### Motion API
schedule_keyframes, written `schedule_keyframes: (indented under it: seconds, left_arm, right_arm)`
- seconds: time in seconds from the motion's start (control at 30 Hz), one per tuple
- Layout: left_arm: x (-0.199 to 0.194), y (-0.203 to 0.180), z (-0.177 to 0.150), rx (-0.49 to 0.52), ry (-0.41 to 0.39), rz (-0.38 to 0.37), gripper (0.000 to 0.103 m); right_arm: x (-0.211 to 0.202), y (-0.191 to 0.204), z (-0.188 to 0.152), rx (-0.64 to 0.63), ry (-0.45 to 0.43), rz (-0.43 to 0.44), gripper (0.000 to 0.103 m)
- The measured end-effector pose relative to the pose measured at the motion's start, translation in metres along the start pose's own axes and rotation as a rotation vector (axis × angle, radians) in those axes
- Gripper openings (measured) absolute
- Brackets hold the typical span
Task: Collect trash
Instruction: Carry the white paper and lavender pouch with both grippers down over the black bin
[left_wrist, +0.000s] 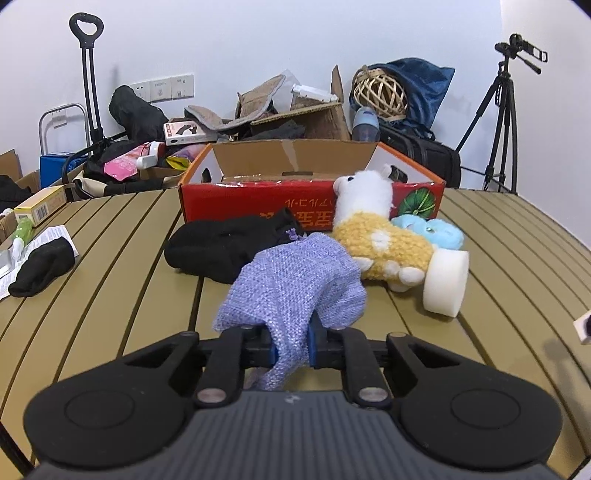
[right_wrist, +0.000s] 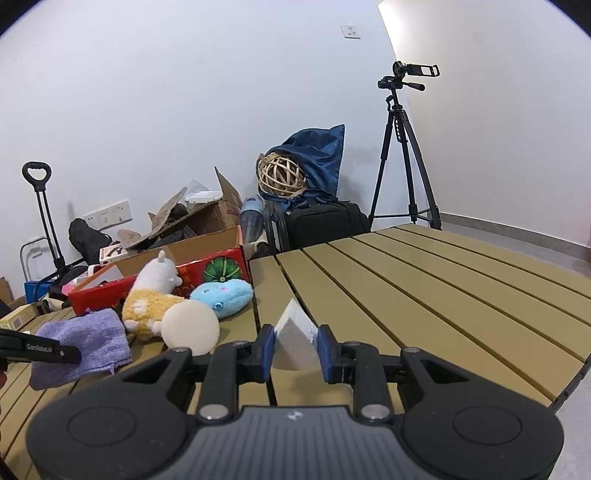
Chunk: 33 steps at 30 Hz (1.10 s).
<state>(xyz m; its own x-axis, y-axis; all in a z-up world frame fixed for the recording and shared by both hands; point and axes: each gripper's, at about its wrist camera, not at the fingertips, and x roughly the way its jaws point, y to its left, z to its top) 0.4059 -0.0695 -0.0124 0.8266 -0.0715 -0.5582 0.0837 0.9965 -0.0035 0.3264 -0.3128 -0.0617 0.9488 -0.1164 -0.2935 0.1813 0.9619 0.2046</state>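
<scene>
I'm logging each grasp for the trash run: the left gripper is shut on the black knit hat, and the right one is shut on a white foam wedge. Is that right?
Not quite. The left gripper is shut on the purple knit cloth, not the black knit hat, which lies untouched on the table behind it, as the left wrist view shows. The rest holds: the right gripper is shut on the white foam wedge.

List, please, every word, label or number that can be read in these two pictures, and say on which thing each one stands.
"Candlebot.AI", doubtful because tiny: on the left gripper's black finger.
Orange characters on the red box: upside down, not readable.
Print on the yellow carton, the paper leaflet and the white packet: too small to read.
</scene>
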Motion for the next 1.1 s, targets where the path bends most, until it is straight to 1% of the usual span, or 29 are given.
schedule_keyframes:
  seconds: [0.17,0.6,1.1]
  left_arm:
    - [-0.015,0.001,-0.003,-0.008,-0.030,-0.015,0.012]
    - [-0.051,-0.001,-0.017,0.001,-0.073,-0.050,0.012]
    - [-0.098,-0.004,-0.049,0.051,-0.133,-0.107,0.012]
  right_arm:
    - [-0.004,0.003,0.000,0.000,-0.006,0.016,0.024]
    - [-0.015,0.014,-0.001,-0.005,-0.013,0.060,0.024]
    - [-0.048,0.026,-0.012,-0.050,-0.047,0.107,0.024]
